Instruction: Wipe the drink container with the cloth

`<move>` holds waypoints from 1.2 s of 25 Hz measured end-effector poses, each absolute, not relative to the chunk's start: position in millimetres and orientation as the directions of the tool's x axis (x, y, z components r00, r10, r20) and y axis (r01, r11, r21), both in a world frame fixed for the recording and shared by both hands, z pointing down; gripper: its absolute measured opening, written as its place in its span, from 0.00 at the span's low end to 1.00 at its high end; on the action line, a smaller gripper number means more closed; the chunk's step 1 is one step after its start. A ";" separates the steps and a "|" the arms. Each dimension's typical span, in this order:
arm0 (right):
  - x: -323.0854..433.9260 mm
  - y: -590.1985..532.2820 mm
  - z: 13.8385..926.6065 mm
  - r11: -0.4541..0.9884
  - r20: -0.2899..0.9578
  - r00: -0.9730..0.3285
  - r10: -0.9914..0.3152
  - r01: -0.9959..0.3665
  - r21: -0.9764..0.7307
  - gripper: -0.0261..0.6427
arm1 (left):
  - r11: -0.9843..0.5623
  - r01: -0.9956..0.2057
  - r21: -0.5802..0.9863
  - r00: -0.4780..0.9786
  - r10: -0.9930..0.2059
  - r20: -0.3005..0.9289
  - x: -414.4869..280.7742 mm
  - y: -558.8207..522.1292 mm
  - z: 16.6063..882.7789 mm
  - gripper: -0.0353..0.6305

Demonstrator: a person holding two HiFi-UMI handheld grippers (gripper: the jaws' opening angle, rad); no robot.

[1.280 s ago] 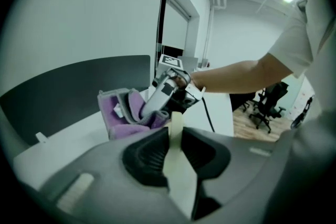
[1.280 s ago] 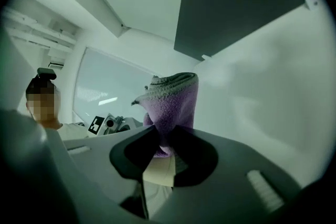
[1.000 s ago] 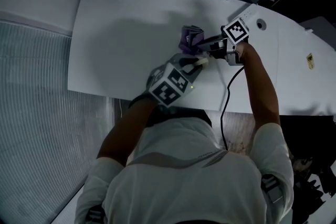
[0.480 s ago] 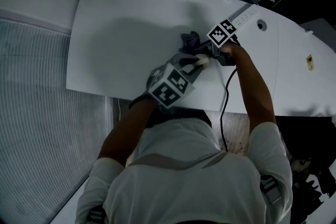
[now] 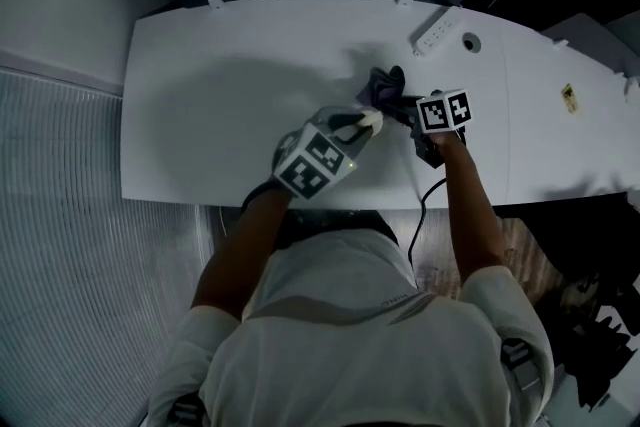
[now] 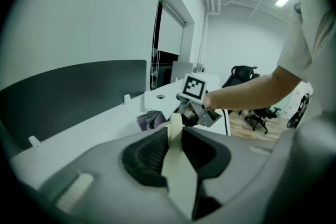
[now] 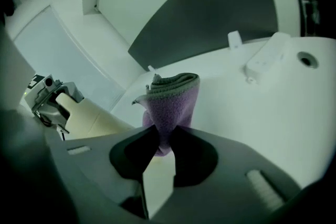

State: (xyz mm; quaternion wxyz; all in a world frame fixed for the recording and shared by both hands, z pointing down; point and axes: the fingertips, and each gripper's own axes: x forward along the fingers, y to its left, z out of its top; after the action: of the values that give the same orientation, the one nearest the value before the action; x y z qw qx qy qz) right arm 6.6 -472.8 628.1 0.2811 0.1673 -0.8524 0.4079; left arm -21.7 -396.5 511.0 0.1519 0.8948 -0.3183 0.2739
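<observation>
Though no clean/dirty difference shows, wipe looks under way, not finished. Work sits over long white table. Left gripper: jaws partly spread, clamped on pale cream plastic drink container, over table mid-front. Right gripper: jaws almost together, pinching folded purple fleece cloth, just beside container, no contact visible

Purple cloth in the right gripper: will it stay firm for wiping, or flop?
Probably floppy: the cloth is soft folded fabric, pinched at its lower end by the right gripper. The folds stand up past the jaws, so it may keep shape lightly, but would likely buckle when pressed on the drink container. It looks light, with a fuzzy surface.
</observation>
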 end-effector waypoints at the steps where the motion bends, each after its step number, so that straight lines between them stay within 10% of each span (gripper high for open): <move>1: 18.7 -467.8 621.9 0.603 0.616 -0.779 -0.119 -0.550 -0.579 0.16 | -0.755 -0.649 0.094 0.653 -0.489 0.578 -20.6 -395.0 509.0 0.19; 11: 127.4 -417.5 514.6 0.372 0.412 -0.482 -0.773 -0.871 -0.322 0.15 | -0.742 -0.662 0.110 0.719 -0.587 0.372 -41.8 -374.6 445.4 0.32; 21: 93.4 -369.6 371.7 0.414 0.137 -0.436 -0.889 -0.895 -0.165 0.16 | -0.684 -0.723 0.094 0.689 -0.725 0.026 -108.7 -334.0 325.2 0.10; 30: 81.6 -348.2 320.9 0.408 0.048 -0.415 -0.908 -0.906 -0.110 0.15 | -0.678 -0.734 0.027 0.677 -0.735 -0.040 -127.0 -314.6 292.9 0.06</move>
State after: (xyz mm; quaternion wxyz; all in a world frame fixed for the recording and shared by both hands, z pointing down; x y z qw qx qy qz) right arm 81.6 -348.2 320.9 -0.0094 0.5406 -0.8391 0.0593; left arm -127.0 -314.6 292.9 0.0042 0.9157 -0.4011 -0.0240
